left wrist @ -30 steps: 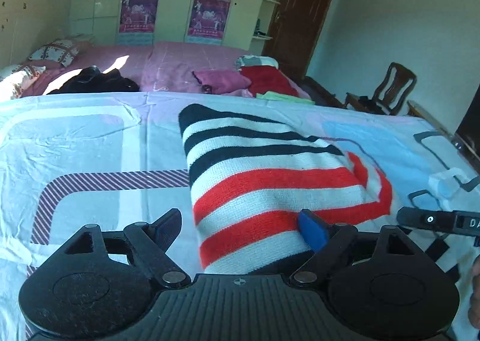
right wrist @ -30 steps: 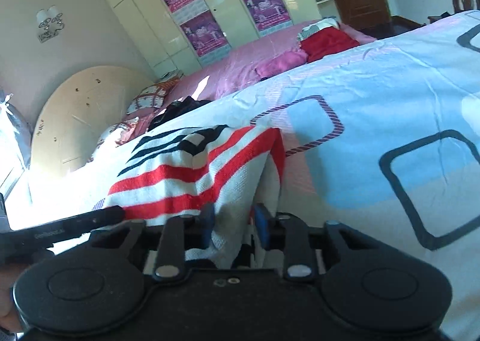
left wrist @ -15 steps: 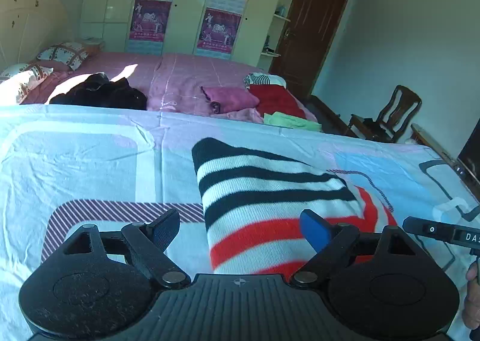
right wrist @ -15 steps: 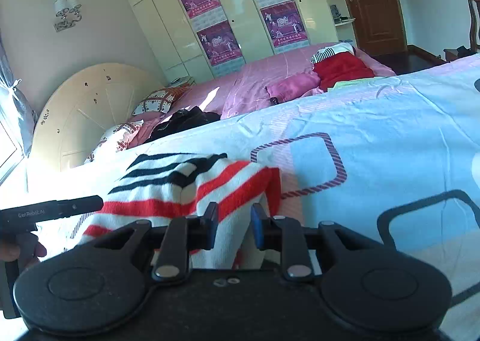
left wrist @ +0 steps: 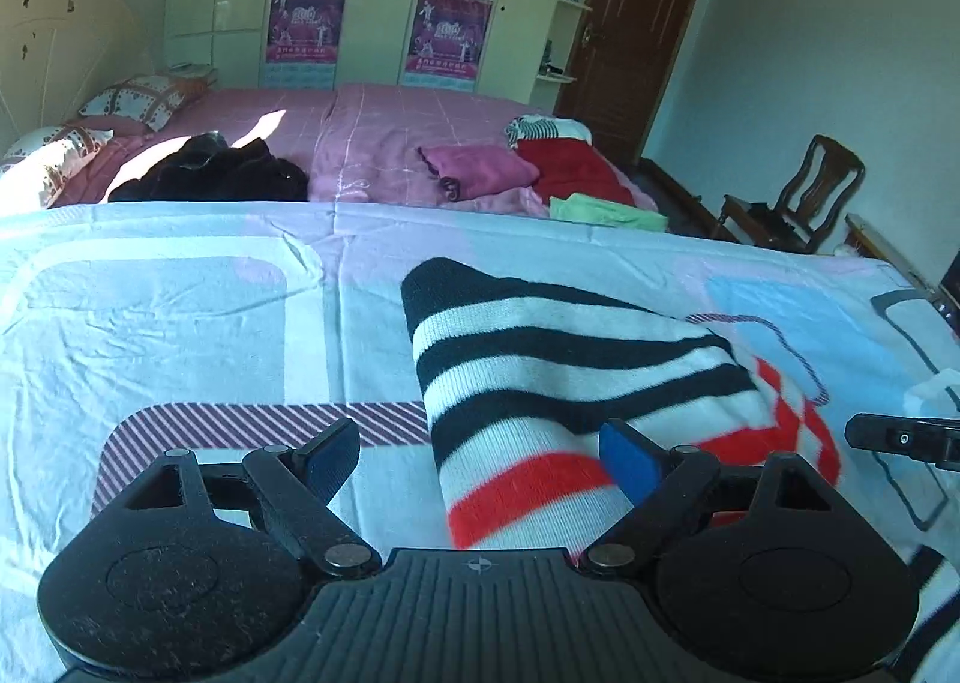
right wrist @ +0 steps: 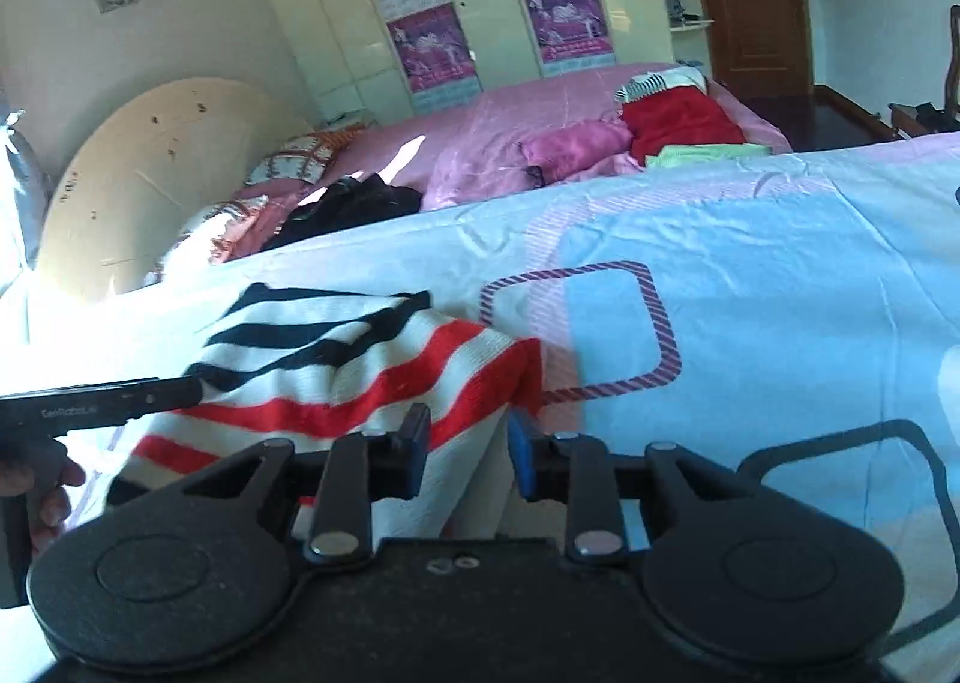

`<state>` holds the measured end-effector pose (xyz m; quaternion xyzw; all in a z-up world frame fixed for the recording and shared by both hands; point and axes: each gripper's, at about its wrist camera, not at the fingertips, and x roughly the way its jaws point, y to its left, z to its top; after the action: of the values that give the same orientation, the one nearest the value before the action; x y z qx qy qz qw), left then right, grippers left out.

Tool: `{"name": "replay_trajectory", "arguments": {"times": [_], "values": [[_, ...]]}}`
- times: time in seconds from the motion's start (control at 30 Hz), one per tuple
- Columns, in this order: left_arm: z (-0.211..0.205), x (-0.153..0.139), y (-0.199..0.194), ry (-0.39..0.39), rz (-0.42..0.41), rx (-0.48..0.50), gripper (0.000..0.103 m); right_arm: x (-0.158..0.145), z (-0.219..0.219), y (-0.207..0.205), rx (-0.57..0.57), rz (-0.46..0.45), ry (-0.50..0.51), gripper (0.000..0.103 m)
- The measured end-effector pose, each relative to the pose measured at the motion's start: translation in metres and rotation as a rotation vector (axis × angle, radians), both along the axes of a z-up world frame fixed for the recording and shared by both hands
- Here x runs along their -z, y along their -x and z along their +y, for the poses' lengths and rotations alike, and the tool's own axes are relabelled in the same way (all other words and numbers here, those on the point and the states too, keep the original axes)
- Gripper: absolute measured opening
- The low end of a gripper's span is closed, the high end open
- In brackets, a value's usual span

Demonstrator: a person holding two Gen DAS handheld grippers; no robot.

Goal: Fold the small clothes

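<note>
Sheet: a pale blue and white sheet (left wrist: 150, 311) with purple-striped and grey square outlines is covering the near bed, lying wrinkled, with wide bare stretches to the left of the sweater in the left view and to its right in the right view.
Far bed: a pink bed (left wrist: 384, 125) is sitting beyond the sheet's far edge, carrying a black garment (left wrist: 210, 179), a pink folded cloth (left wrist: 480, 170), a red cloth (left wrist: 570, 167) and a green cloth (left wrist: 606, 212).
Wardrobe: posters (right wrist: 432, 47) are hanging on its doors; their print is too small to read.
Sweater: a striped sweater (left wrist: 558, 377) in black, white and red is lying folded on the sheet, its black-banded end pointing toward the far bed.
Left gripper (left wrist: 480, 458): its blue-padded fingers (left wrist: 627, 461) are standing wide apart and holding nothing; the sweater's near end is lying between them.
Right gripper (right wrist: 468, 452): its fingers (right wrist: 521, 458) are standing a narrow gap apart, with the sweater's white-and-red edge hanging in the gap; whether they are pinching it cannot be told.
Writing: "GenRobot.ai" is showing on a black bar (right wrist: 102, 407) at the right view's left edge.
</note>
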<state>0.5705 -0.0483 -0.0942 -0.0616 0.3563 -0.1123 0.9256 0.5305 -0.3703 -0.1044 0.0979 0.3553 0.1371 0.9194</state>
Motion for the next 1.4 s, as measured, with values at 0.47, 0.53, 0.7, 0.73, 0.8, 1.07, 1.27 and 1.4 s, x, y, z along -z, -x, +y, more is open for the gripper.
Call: {"name": "replay_trajectory", "arguments": {"times": [0.47, 0.53, 0.7, 0.73, 0.8, 1.07, 1.27, 1.4], "values": [[0.008, 0.016, 0.083, 0.071, 0.037, 0.024, 0.087, 0.015, 0.008, 0.081, -0.083, 0.066, -0.022, 0.024], [0.01, 0.017, 0.086, 0.059, 0.031, 0.031, 0.087, 0.022, 0.006, 0.084, -0.067, 0.07, -0.041, 0.024], [0.016, 0.024, 0.084, 0.079, 0.044, 0.035, 0.087, 0.04, -0.009, 0.082, -0.018, 0.1, -0.162, 0.032], [0.017, 0.025, 0.083, 0.088, 0.048, 0.035, 0.087, 0.041, -0.01, 0.083, -0.015, 0.102, -0.171, 0.034], [0.02, 0.029, 0.082, 0.106, 0.058, 0.03, 0.091, 0.044, -0.014, 0.082, -0.006, 0.119, -0.205, 0.034], [0.039, 0.02, 0.073, 0.241, 0.088, 0.073, 0.091, 0.014, -0.024, 0.071, 0.019, 0.092, -0.259, 0.079], [0.051, 0.041, 0.037, 0.455, 0.236, 0.147, 0.091, 0.04, -0.048, 0.028, 0.037, 0.217, -0.492, 0.08], [0.053, 0.055, 0.024, 0.516, 0.285, 0.184, 0.091, 0.054, -0.046, 0.011, -0.002, 0.275, -0.499, 0.08]]}}
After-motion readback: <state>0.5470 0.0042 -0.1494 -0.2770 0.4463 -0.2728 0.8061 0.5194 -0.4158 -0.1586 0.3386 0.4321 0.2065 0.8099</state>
